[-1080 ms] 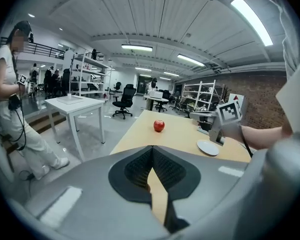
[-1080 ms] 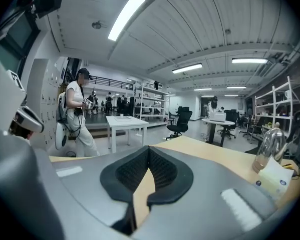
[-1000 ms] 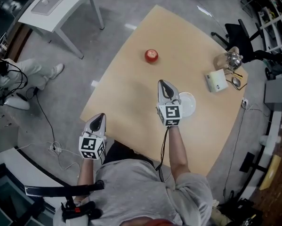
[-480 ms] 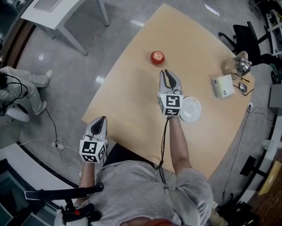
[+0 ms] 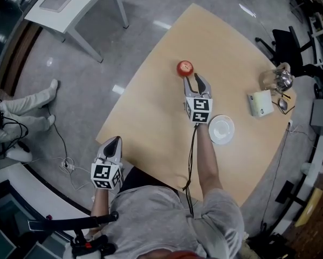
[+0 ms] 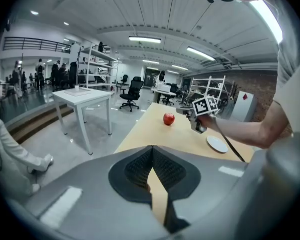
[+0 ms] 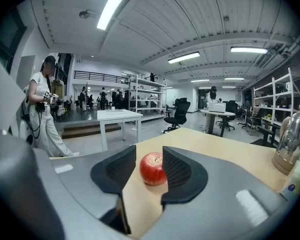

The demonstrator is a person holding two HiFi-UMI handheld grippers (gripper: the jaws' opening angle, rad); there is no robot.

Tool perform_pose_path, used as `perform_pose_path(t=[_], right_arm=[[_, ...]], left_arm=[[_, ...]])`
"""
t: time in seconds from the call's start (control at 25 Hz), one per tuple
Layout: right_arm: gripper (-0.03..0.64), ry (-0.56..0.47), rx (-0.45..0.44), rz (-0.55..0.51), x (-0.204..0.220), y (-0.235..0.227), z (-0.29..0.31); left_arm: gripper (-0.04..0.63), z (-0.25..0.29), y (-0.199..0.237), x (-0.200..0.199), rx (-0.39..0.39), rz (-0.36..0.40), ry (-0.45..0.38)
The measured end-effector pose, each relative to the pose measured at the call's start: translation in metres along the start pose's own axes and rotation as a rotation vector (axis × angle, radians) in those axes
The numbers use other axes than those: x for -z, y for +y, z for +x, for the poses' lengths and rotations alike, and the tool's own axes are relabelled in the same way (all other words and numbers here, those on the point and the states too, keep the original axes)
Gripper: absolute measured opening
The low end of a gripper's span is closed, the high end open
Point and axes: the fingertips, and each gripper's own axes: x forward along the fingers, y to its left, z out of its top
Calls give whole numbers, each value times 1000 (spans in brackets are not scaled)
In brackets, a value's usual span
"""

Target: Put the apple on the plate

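Note:
A red apple (image 5: pixel 185 67) sits on the tan table (image 5: pixel 150 123), toward its far side. My right gripper (image 5: pixel 196 79) is over the table, its tips just short of the apple. In the right gripper view the apple (image 7: pixel 152 168) shows in the gap of the right gripper (image 7: pixel 150 154). Its jaws have just been opening and the pads do not touch the fruit. A small white plate (image 5: pixel 221 129) lies empty, to the right of my right wrist. My left gripper (image 5: pixel 114 141) hangs shut off the table's near left edge, holding nothing; its view shows the apple (image 6: pixel 169 119) and the plate (image 6: pixel 217 144) far off.
At the table's far right stand a glass kettle (image 5: pixel 280 79) and a white box (image 5: pixel 261 102). A white side table (image 5: pixel 69 4) stands on the floor at upper left. A person's legs (image 5: pixel 21 107) and a cable (image 5: pixel 59 144) lie at left.
My right gripper has moved forward across the table from beside the plate to just short of the apple, and its jaws have parted. The left gripper has stayed put.

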Motion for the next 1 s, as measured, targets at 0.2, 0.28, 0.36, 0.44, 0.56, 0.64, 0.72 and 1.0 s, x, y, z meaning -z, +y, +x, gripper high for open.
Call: perform_pose_path(t=[0.2, 0.28, 0.36, 0.44, 0.56, 0.64, 0.72, 1.0], right_arm=[[225, 42, -17, 1, 14, -1, 22], [247, 55, -23, 0, 19, -1, 30], [271, 67, -26, -5, 23, -1, 37], [299, 79, -27, -8, 27, -2, 44], [339, 100, -29, -4, 34, -3, 52], [360, 112, -34, -7, 40, -3, 57], [379, 123, -38, -13, 44, -3, 63], [434, 144, -34, 4, 55, -5, 78]], left_arm=[[20, 5, 4, 3, -12, -6, 18], [20, 8, 5, 3, -15, -5, 22], [20, 10, 6, 3, -18, -8, 26], [20, 12, 7, 4, -22, -10, 33], [20, 13, 10, 6, -29, -14, 42], [20, 15, 12, 7, -34, -18, 47], [20, 18, 14, 7, -38, -20, 51], [20, 24, 17, 9, -45, -25, 68]])
